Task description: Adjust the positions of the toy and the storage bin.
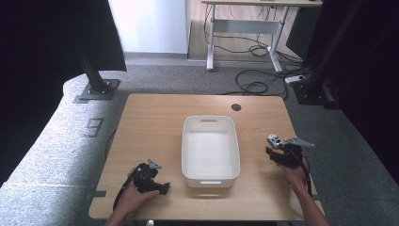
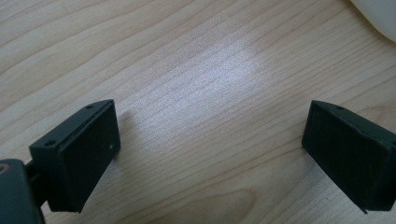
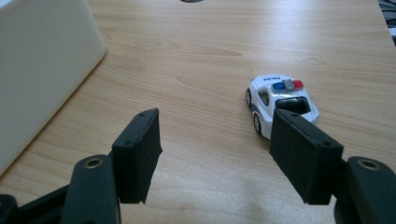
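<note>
One pale wooden table on grey carpet, white bin centred.

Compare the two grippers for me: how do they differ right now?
The right gripper has the toy police car just beyond its fingers, partly behind one; the left gripper faces only bare table. The right one sits right of the white bin, the left one to its left. Both stand open, holding nothing.

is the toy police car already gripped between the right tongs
No, the right tongs stand open over bare wood, and the toy police car sits on the table just beyond the right-hand jaw, not between the two.
</note>
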{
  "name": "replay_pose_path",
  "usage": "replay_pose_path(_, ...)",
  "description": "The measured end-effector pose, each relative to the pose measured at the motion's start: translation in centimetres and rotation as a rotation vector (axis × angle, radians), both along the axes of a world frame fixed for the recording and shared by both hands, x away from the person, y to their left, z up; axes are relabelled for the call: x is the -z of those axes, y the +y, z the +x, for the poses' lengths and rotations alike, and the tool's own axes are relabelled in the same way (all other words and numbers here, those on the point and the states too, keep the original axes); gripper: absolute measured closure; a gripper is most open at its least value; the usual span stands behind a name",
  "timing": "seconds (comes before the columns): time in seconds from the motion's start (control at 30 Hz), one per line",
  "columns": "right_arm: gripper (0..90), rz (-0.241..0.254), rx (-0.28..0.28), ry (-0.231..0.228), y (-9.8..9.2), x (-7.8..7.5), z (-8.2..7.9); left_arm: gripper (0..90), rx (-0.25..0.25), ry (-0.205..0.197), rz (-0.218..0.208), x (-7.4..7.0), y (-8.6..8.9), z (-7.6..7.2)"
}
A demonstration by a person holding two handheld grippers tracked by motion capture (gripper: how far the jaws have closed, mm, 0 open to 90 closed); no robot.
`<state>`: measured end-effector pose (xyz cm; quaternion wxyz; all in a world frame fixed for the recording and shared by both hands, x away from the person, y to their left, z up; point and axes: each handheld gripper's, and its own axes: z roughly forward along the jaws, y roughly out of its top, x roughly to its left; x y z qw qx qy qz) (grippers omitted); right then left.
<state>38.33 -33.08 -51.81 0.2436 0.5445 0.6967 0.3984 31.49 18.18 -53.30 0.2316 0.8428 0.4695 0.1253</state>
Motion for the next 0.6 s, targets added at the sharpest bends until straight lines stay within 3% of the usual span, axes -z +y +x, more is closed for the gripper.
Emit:
replay_pose_path(0.4,33.8,-0.001,0.008,0.007,-0.4,0.4,0.9,4.0,-0.002,-0.001,-0.001,0.0,0.0,0.0)
replay_pose_path(0.6,33.8,-0.027,0.015,0.014,-0.8,0.4,1.2,4.0,-0.001,-0.001,-0.001,0.0,0.0,0.0)
